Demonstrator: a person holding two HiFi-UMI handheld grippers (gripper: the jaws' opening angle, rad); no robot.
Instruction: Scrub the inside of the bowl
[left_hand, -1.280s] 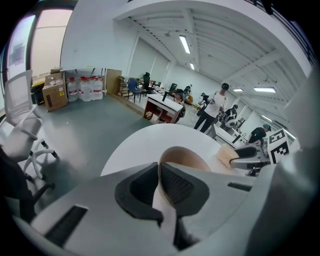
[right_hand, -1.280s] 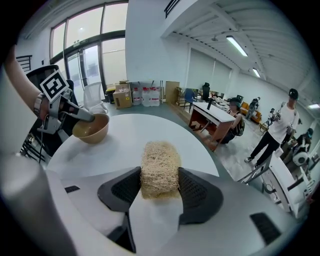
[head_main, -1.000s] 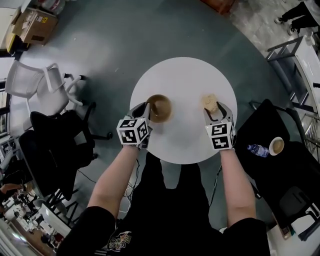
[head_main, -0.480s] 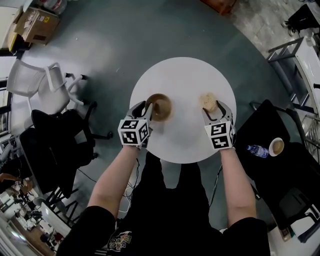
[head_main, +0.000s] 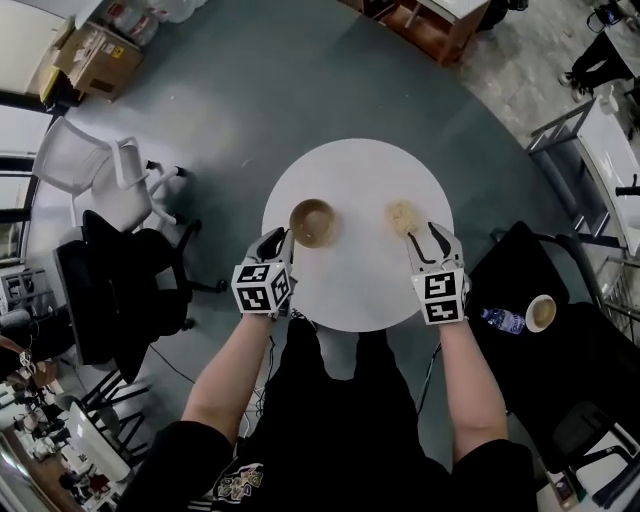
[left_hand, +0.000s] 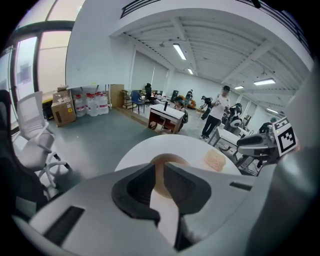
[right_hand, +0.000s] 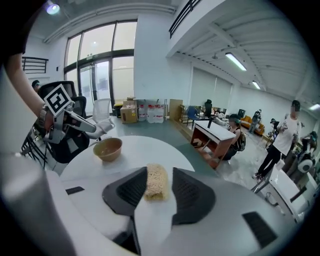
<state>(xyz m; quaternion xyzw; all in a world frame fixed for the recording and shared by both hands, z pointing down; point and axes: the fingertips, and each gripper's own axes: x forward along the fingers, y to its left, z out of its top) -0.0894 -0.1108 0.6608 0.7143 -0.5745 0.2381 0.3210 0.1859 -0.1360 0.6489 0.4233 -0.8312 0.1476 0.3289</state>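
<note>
Surface (head_main: 355, 292) carries only the bowl (head_main: 314, 222) and the sponge (head_main: 402, 216), well apart. The lane between them is bare, so you can pass there. The near rim on your side is open, and so is the far half. A black chair (head_main: 125, 290) crowds your left flank. Dark furniture (head_main: 590, 350) stands near the right rim. A white chair (head_main: 85, 165) stands farther off to the left.

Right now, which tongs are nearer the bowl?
Left. The left tongs hover just short of the bowl; the right tongs sit farther off, just short of the sponge. Both pairs have just been closing, gripping nothing.
</note>
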